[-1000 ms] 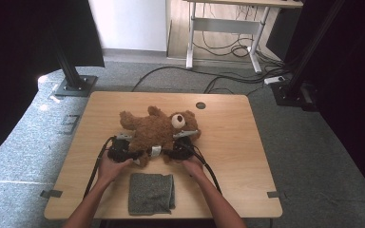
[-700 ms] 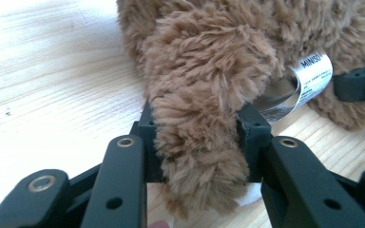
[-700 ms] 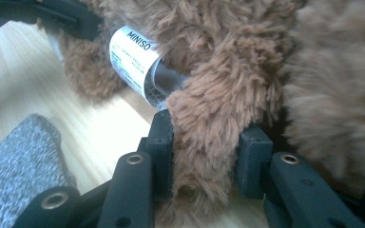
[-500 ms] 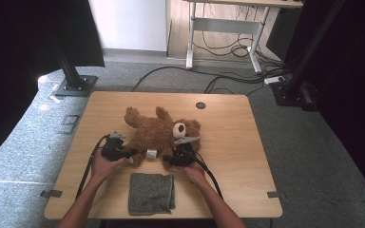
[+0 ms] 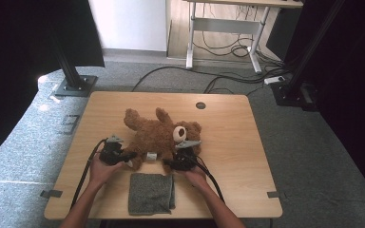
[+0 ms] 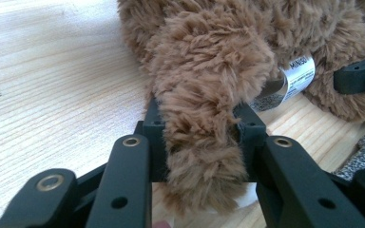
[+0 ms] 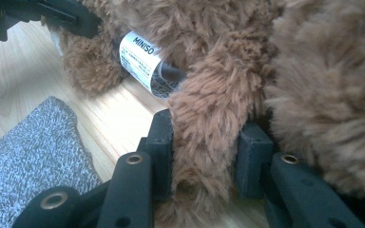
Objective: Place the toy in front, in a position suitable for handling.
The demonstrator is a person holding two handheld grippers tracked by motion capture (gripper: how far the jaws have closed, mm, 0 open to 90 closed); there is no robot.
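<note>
Daylight is coming in from upper centre of the high view, brightening the table [image 5: 228, 128]; left and right edges are falling into black. Gripper views are reading sharp on fur, softening toward bottom corners. No glare.

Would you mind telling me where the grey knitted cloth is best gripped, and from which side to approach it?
I would take the grey cloth by its near edge, coming in low from the person's side. It lies flat and folded, so an edge gives the jaws something to pinch. Its far edge sits close to the teddy bear, where the left gripper and the right gripper already crowd.
</note>
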